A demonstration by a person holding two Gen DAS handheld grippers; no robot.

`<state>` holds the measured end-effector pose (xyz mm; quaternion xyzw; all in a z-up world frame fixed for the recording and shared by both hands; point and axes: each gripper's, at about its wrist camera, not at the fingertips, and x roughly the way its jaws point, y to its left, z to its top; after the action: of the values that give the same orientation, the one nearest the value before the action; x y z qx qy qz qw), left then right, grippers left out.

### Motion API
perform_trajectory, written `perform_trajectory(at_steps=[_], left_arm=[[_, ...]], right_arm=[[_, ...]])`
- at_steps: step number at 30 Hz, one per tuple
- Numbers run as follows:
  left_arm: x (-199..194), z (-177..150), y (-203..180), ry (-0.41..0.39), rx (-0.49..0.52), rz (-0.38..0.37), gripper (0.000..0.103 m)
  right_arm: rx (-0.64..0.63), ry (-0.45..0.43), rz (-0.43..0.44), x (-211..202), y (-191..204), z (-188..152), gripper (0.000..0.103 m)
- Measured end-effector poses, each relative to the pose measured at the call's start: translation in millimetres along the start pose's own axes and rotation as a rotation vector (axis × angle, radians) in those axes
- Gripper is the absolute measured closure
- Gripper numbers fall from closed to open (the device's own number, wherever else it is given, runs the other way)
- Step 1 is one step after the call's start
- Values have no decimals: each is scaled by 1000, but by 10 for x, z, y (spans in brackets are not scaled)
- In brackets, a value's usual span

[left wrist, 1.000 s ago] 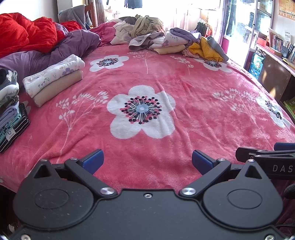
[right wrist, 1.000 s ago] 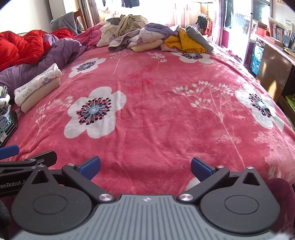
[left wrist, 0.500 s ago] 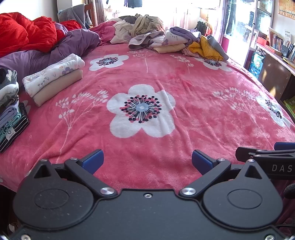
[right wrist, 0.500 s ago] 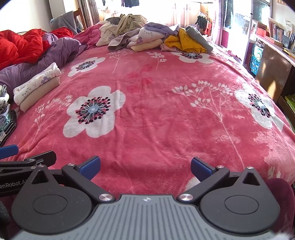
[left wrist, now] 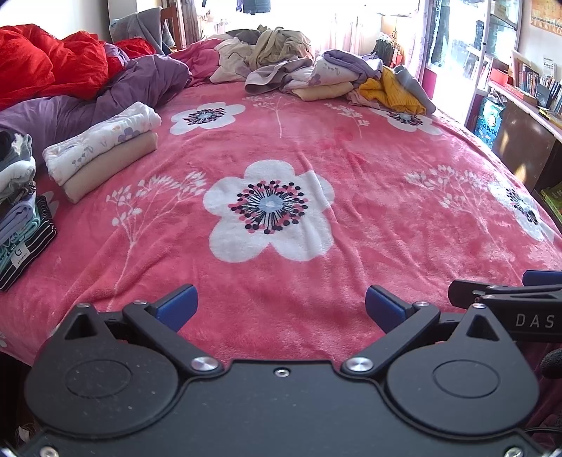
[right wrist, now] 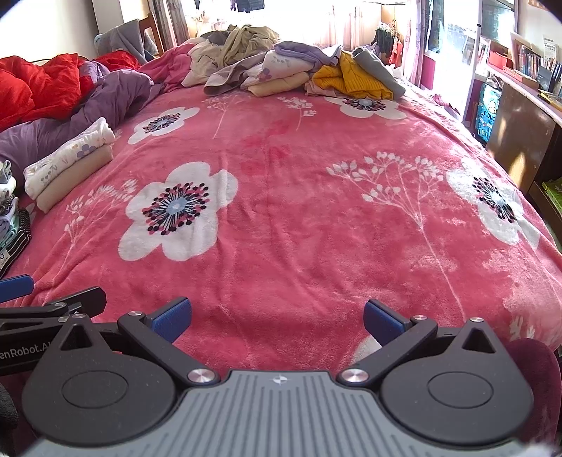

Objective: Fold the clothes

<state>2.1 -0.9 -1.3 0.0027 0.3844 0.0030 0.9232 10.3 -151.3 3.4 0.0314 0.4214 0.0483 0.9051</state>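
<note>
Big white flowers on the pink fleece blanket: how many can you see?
4: one mid-bed, one beside the purple duvet, one under the yellow knit sweater, one by the right edge. The unfolded clothes pile may hide more.

The striped stack (left wrist: pixel 24 239) at the bed's left side is cut by the frame edge in both views. The window (right wrist: pixel 316 17) is blown out, so the hanging garment (left wrist: pixel 253 5) there is perhaps dark clothing. Shelf books (left wrist: pixel 534 79) are too small to read.
</note>
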Motion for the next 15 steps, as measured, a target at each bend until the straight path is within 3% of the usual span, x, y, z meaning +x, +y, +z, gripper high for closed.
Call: perform_trajectory(at_steps=[10,15], left_arm=[[-2,3,-13,2,1,-12,0],[6,8,0,-8,0,17,0]], right_arm=[[-10,6,-17,-30,48,-25,0],[-3,5,-2,39,1,23,0]])
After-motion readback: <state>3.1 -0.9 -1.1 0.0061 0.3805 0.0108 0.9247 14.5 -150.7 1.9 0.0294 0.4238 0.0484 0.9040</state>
